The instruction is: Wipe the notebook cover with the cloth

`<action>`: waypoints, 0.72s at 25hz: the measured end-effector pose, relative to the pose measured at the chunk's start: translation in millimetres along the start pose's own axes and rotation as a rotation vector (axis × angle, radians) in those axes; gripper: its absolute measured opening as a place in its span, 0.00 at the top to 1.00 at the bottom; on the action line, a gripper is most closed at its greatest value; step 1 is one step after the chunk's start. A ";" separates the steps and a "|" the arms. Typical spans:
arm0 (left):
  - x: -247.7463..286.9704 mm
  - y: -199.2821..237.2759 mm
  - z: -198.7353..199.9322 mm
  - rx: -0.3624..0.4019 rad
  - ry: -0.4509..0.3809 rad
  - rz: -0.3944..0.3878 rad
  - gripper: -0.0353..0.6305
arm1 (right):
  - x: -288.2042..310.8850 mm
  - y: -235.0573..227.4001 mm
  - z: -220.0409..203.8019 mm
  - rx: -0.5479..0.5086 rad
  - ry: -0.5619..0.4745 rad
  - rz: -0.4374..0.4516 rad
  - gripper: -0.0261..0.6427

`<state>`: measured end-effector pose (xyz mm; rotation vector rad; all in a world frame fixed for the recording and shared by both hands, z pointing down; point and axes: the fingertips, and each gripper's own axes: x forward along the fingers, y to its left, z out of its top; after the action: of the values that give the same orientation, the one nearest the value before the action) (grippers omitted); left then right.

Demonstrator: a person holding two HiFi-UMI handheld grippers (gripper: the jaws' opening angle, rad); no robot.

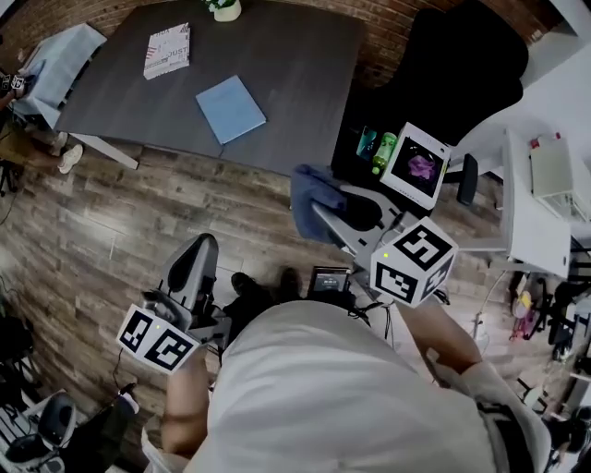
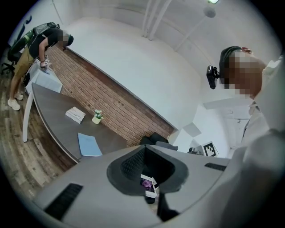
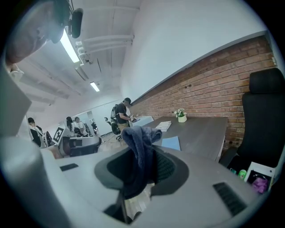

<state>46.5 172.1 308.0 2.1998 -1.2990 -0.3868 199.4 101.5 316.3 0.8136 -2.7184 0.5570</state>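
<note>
A light blue notebook (image 1: pixel 230 108) lies flat on the dark grey table (image 1: pixel 295 55), far ahead of both grippers; it also shows in the left gripper view (image 2: pixel 89 144) and the right gripper view (image 3: pixel 171 143). My right gripper (image 1: pixel 320 211) is held over the wooden floor short of the table, shut on a dark blue cloth (image 1: pixel 311 188) that bunches up over the jaws (image 3: pixel 139 144). My left gripper (image 1: pixel 198 249) hangs lower at the left, close to my body. Its jaws meet at the tips with nothing between them (image 2: pixel 144 148).
A white booklet (image 1: pixel 167 50) and a small potted plant (image 1: pixel 225 9) sit further back on the table. A black chair (image 1: pixel 462 65), green bottles (image 1: pixel 377 148) and a white box (image 1: pixel 419 165) stand at the right. A person (image 2: pixel 40 44) bends at the table's far end.
</note>
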 end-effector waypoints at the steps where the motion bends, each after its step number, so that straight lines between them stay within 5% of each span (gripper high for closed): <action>1: 1.7 -1.7 -2.2 -0.002 0.006 -0.007 0.94 | -0.6 -1.2 -1.1 -0.001 0.000 -0.008 0.80; 18: -12.3 2.3 -9.3 0.012 0.123 -0.096 0.94 | -1.0 12.5 -1.1 0.027 -0.078 -0.137 0.81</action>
<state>43.5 184.9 316.5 2.2639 -1.1372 -0.2755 193.3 112.0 313.4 1.0399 -2.7028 0.5444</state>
